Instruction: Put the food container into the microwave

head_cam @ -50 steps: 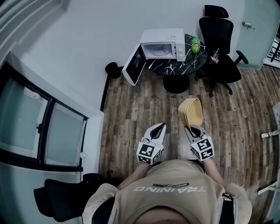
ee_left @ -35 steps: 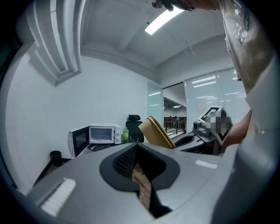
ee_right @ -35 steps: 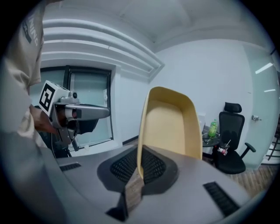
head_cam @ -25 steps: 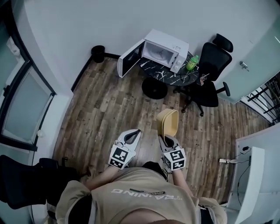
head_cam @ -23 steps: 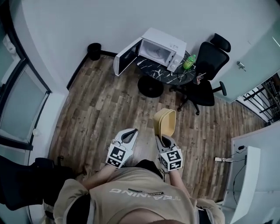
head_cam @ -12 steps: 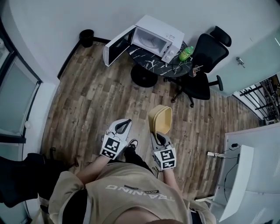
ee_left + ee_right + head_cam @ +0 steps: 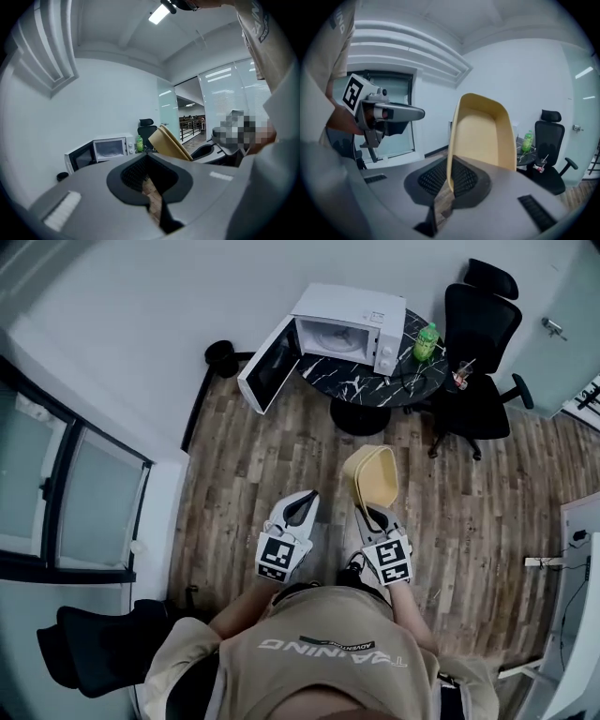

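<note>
Head view and both gripper views. The food container (image 7: 372,476) is a pale yellow, shallow tub, oblong with rounded corners and a thin raised rim; no lid and no contents show. It is held in the air over the wood-plank floor (image 7: 244,474), in front of the person and well apart from the microwave (image 7: 347,320). The right gripper (image 7: 370,515) is clamped on one short end, its ribbed pads (image 7: 465,180) pressing the wall from either side, so that the tub stands out beyond the jaws on edge, tilted (right gripper view: container (image 7: 480,133), gripper (image 7: 449,180)). The tub's hollow side faces away from the left gripper (image 7: 302,503); in the left gripper view only its plain outer base and rim edge (image 7: 171,143) show. The left gripper (image 7: 147,176) has its jaws drawn together to a narrow slit with nothing between them, and is just beside the right one. The microwave stands on a round black marble-patterned table (image 7: 375,381) with its door (image 7: 270,376) swung open; a green bottle (image 7: 426,340) stands beside it, and a black office chair (image 7: 483,334) is near the table.
</note>
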